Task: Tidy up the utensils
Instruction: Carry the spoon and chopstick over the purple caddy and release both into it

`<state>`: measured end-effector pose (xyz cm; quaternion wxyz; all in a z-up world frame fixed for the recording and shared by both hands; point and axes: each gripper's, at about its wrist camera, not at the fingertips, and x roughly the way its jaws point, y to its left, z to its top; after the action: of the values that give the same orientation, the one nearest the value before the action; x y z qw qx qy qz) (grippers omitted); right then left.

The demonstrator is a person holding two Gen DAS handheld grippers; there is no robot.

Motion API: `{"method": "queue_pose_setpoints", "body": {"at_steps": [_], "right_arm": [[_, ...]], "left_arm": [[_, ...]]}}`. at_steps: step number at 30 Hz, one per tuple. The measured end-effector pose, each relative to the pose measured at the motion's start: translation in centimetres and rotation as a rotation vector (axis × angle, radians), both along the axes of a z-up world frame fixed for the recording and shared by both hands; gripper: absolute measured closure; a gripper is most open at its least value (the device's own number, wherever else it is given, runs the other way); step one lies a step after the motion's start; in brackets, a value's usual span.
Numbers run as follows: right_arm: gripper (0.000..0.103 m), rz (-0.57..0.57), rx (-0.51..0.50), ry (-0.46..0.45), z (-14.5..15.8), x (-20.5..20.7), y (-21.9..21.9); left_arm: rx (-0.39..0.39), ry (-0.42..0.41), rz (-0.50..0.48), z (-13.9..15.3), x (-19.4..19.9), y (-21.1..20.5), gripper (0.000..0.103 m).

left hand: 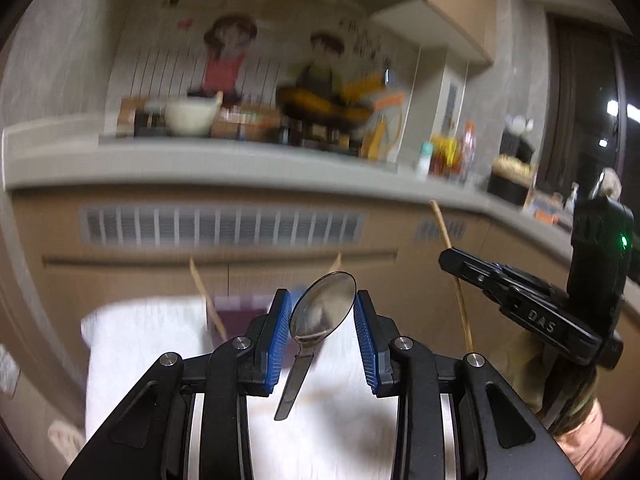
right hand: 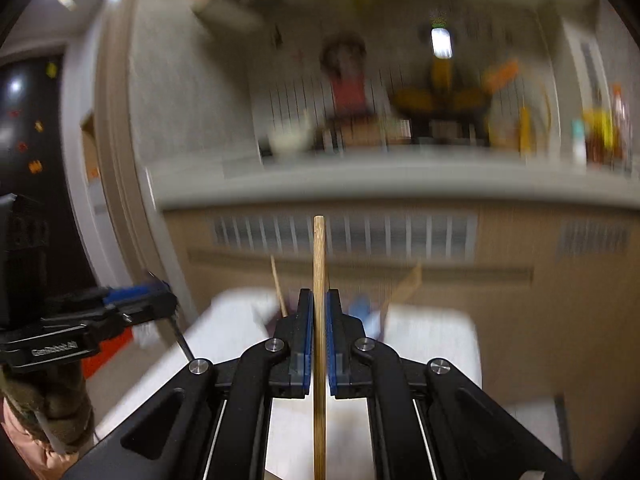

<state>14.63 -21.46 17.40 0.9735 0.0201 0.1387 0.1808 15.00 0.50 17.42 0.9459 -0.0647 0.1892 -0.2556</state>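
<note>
the left gripper (left hand: 322, 322) grips a metal spoon (left hand: 324, 312) by its bowl edges, handle hanging down, while the right gripper (right hand: 319, 328) clamps an upright wooden chopstick (right hand: 319, 320), both above a blurred white worktop (left hand: 140, 340).

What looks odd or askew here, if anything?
The spoon in the left gripper sits tilted, bowl up and handle slanting down-left, pinched only by the bowl's edges, which looks like a loose hold. The chopstick stands upright, clamped squarely in the right gripper. Nothing looks spilled or damaged, though the background is blurred.
</note>
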Motion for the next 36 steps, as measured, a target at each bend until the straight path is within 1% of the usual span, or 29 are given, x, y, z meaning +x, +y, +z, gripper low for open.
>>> {"method": "queue_pose_setpoints", "body": {"at_steps": [1,2,4,7,11,16,20,23,24,26,27,30,32,33,34,35,36], "right_arm": [[0.097,0.008,0.016,-0.049,1.2,0.4,0.0],[0.097,0.013,0.02,-0.078,2.0,0.7,0.0],[0.097,0.023,0.021,-0.129,2.8,2.0,0.3],[0.097,0.035,0.026,-0.149,2.7,4.8,0.9],[0.097,0.027,0.026,-0.124,1.1,9.5,1.3],[0.097,0.023,0.035,-0.055,-1.9,14.3,1.9],[0.097,0.005,0.025,0.0,-5.2,17.1,2.4],[0.097,-0.029,-0.006,0.039,-8.1,18.3,2.7],[0.097,-0.036,-0.014,0.055,-9.0,18.5,2.7],[0.097,-0.038,-0.033,0.117,-11.4,19.1,2.9],[0.097,-0.035,-0.039,0.149,-12.5,19.4,3.0],[0.096,-0.035,-0.079,0.237,-15.3,19.7,3.4],[0.094,-0.037,-0.106,0.276,-16.3,19.6,3.5],[0.09,-0.038,-0.119,0.295,-16.6,19.5,3.6],[0.081,-0.041,-0.131,0.307,-16.8,19.3,3.5],[0.076,-0.045,-0.136,0.308,-16.9,18.9,3.4],[0.066,-0.052,-0.141,0.306,-16.9,18.5,3.3]], "left_arm": [[-0.011,-0.022,0.005,1.0,0.6,0.2,0.07],[-0.022,-0.05,0.011,2.0,1.2,0.4,0.07],[-0.038,-0.08,0.02,3.0,2.6,0.8,0.07],[-0.068,-0.089,0.004,3.8,5.5,1.2,0.07],[-0.076,-0.062,-0.006,3.3,9.8,1.4,0.07],[-0.068,0.003,-0.023,0.9,14.7,1.1,0.07],[-0.056,0.059,-0.021,-2.2,17.6,0.7,0.07],[-0.056,0.113,-0.026,-4.9,19.5,0.2,0.07],[-0.045,0.135,-0.026,-6.2,20.3,-0.2,0.07],[-0.027,0.174,-0.031,-8.1,21.1,-0.9,0.07],[-0.017,0.209,-0.035,-9.4,21.8,-1.3,0.07],[0.015,0.269,-0.023,-11.7,22.4,-2.1,0.068],[0.035,0.285,-0.008,-12.6,22.3,-2.3,0.063],[0.046,0.287,0.009,-12.9,22.1,-2.3,0.057],[0.052,0.282,0.021,-13.0,21.9,-2.3,0.054],[0.062,0.273,0.035,-13.0,21.6,-2.3,0.053],[0.076,0.262,0.049,-12.9,21.1,-2.3,0.053]]}}
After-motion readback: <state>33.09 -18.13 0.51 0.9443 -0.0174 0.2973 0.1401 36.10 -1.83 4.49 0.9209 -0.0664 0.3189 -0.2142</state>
